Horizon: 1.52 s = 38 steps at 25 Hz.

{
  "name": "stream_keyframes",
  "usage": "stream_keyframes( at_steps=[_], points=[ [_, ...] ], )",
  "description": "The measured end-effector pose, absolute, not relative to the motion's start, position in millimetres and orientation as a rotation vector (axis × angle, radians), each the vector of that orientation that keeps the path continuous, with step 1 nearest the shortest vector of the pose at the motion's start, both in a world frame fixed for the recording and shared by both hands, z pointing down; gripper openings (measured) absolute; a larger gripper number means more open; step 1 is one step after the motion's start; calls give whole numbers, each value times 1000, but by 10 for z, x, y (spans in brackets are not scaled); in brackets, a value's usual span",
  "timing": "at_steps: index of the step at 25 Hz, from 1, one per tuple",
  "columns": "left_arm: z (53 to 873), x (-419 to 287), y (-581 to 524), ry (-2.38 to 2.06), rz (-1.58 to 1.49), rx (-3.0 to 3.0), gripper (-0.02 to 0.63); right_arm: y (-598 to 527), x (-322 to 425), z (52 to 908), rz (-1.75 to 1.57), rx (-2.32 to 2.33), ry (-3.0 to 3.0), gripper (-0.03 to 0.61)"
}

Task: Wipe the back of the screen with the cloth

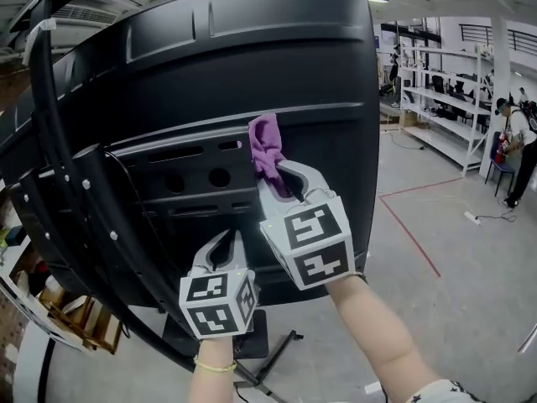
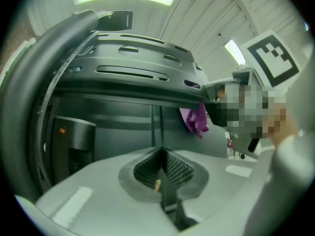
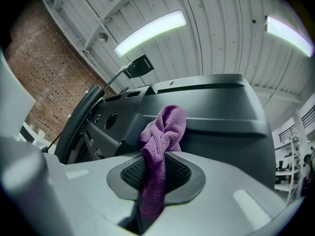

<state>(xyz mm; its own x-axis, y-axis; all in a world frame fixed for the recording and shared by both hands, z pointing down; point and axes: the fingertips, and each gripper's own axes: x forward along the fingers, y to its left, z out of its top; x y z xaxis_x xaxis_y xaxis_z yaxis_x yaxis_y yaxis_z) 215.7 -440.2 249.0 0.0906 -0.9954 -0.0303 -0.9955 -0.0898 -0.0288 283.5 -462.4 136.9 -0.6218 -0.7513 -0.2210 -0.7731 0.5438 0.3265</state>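
I have R gripper (image 1: 285, 183) pinched mid-fold on the purple cloth (image 1: 266, 145), soft and light, its bunched end just ahead of the jaws at the rigid monitor back panel (image 1: 252, 65); L gripper (image 1: 221, 248) closed, empty, alongside; grip est. adequate.

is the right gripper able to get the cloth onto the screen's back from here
Probably yes: the right gripper is shut on the cloth, whose free end is right at the screen's back with nothing between. The left gripper sits lower, clear.
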Motion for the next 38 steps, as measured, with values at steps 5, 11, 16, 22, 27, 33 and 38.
stream_keyframes(
  at_steps=[5, 11, 16, 22, 27, 33, 38],
  points=[
    [2540, 2001, -4362, 2117, 23, -2292, 8, -4614, 2843, 1352, 608, -1352, 2692, 63],
    [2678, 2188, -4252, 2062, 12, -2318, 8, -4444, 3130, 1671, 547, -1397, 2656, 63],
    [3003, 2457, -4132, 2011, -14, -2323, 8, -4334, 3477, 2478, 395, -1451, 2671, 63],
    [3494, 2683, -4028, 1986, 36, -2415, 8, -4152, 3739, 3383, 213, -1506, 2707, 63],
    [3694, 2732, -4025, 1999, 7, -2443, 8, -4091, 3816, 3641, 138, -1522, 2746, 63],
    [3771, 2752, -4010, 2008, -12, -2443, 8, -4088, 3842, 3700, 138, -1547, 2757, 61],
    [3770, 2744, -4011, 2011, -11, -2454, 8, -4087, 3826, 3711, 128, -1538, 2759, 61]
  ],
)
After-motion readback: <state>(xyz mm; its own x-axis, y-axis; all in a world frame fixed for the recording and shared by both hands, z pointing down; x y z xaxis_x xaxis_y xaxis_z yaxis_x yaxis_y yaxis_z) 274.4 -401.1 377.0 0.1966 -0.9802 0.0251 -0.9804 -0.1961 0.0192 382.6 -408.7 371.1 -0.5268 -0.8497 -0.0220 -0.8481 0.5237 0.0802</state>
